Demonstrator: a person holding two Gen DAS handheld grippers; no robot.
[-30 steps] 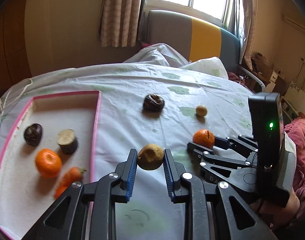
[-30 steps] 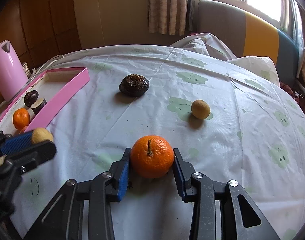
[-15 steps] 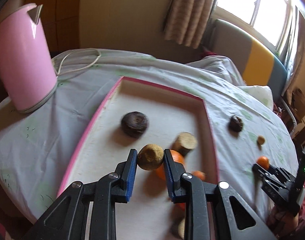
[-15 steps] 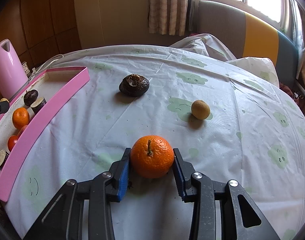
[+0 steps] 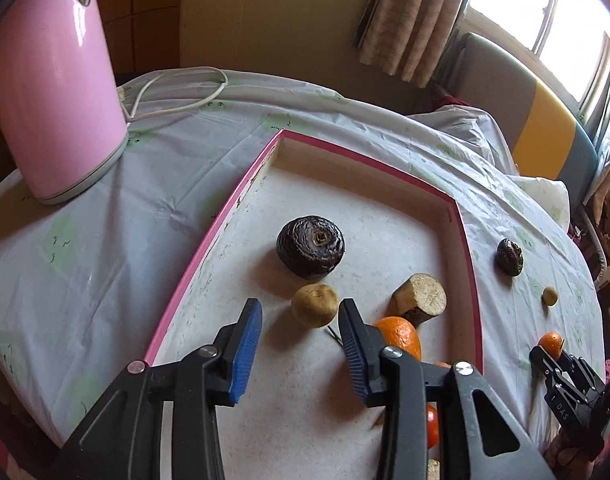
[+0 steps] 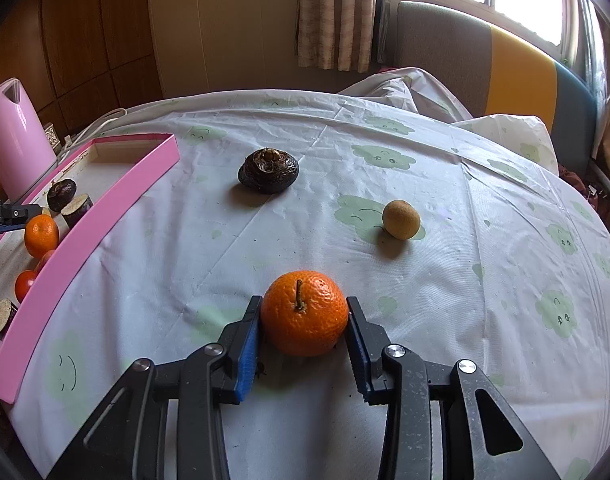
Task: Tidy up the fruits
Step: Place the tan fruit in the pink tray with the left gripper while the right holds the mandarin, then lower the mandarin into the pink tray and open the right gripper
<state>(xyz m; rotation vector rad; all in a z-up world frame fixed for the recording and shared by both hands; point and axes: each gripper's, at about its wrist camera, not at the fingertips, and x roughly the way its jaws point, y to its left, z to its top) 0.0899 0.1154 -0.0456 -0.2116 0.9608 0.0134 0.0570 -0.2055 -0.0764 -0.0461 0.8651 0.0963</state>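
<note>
My left gripper (image 5: 299, 314) hovers over the pink-rimmed tray (image 5: 209, 240) with its jaws opening. A tan round fruit (image 5: 314, 311) lies on the tray floor between the fingertips, clear of both blue pads. Beyond it sit a dark wrinkled fruit (image 5: 310, 247), a cut brown stub (image 5: 421, 298) and an orange (image 5: 399, 334). My right gripper (image 6: 303, 322) is shut on another orange (image 6: 303, 312) that rests on the tablecloth. A second dark fruit (image 6: 268, 170) and a small tan fruit (image 6: 401, 219) lie farther out on the cloth.
A pink kettle (image 5: 53, 92) with a white cord (image 5: 177, 96) stands left of the tray. A small red fruit (image 5: 433, 424) lies in the tray's near part. The round table's edge drops away on the right, toward a sofa (image 6: 505, 72) under the window.
My left gripper swung from the tablecloth to over the tray with the tan fruit, then opened and let it down onto the tray floor. The right gripper and its orange stayed put.
</note>
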